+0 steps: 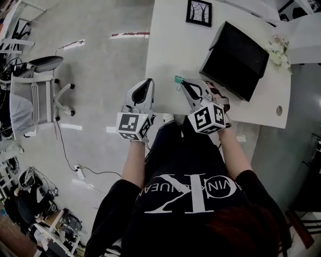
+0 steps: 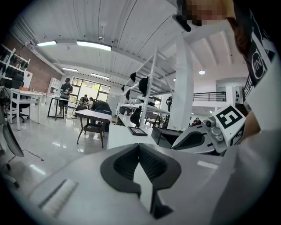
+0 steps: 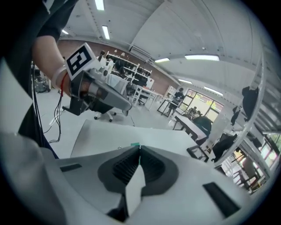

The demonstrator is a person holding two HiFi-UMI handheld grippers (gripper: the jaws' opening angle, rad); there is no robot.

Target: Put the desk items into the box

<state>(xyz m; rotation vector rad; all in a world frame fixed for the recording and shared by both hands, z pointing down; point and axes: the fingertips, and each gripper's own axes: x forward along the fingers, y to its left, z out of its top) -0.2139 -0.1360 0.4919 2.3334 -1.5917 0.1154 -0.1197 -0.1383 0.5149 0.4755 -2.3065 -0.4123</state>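
A white desk (image 1: pixel 170 45) carries an open black box (image 1: pixel 235 57), a framed picture (image 1: pixel 199 12) and a small green binder clip (image 1: pixel 178 80) near its front edge. My right gripper (image 1: pixel 183 83) is shut, and its tip sits right beside the clip. In the right gripper view the clip (image 3: pixel 135 144) peeks out just past the closed tips (image 3: pixel 139 148). My left gripper (image 1: pixel 149 80) is shut on nothing and hovers at the desk's front left corner. In the left gripper view the box (image 2: pixel 164 135) and the picture (image 2: pixel 137 131) lie beyond the closed tips (image 2: pixel 139 147).
White flowers (image 1: pixel 277 50) lie at the desk's right side, past the box. An office chair (image 1: pixel 45 85) stands on the floor to the left, with cables (image 1: pixel 75 168) trailing nearby. My own legs are right against the desk's front edge.
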